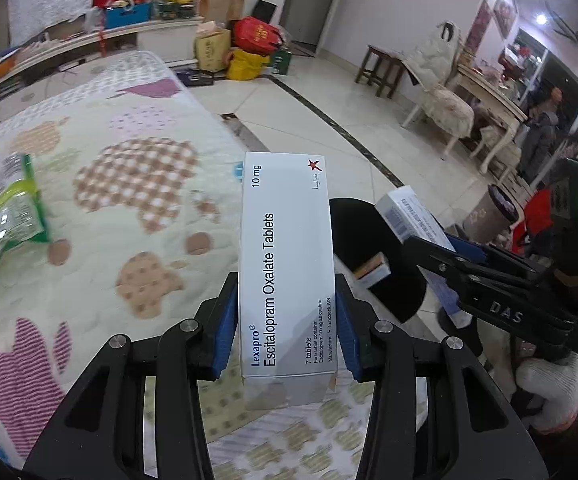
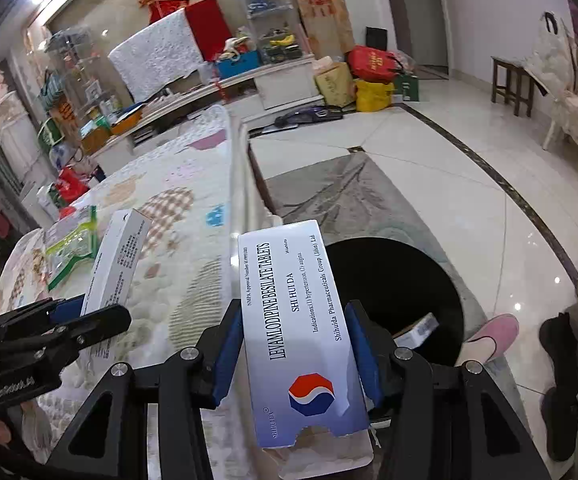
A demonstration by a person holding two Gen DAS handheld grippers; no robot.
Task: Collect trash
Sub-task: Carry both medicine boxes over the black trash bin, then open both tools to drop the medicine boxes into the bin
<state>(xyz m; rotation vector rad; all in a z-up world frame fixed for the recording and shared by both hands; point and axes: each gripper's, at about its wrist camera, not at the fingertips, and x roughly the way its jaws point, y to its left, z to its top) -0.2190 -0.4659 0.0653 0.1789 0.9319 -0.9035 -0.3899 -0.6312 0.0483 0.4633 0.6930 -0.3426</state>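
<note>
**Both boxes held, bin just ahead**

Over the near edge of the quilted table (image 1: pixel 101 184), both tongs carry trash. Left gripper (image 1: pixel 287 316) is clamped on a white tablet box (image 1: pixel 285 264), pads on both long sides. Right gripper (image 2: pixel 295 344) is clamped on a blue-white tablet box (image 2: pixel 301 332) with a torn near end. Black bin (image 2: pixel 401 292) sits on the floor just right of the table, with at least one box already inside (image 2: pixel 419 330). Step in hand, as I read it: carry to bin. Next: get each box over the opening, then release; left box looks only partly over the rim. Green wrapper (image 1: pixel 5 216) remains on the table, far left.
</note>
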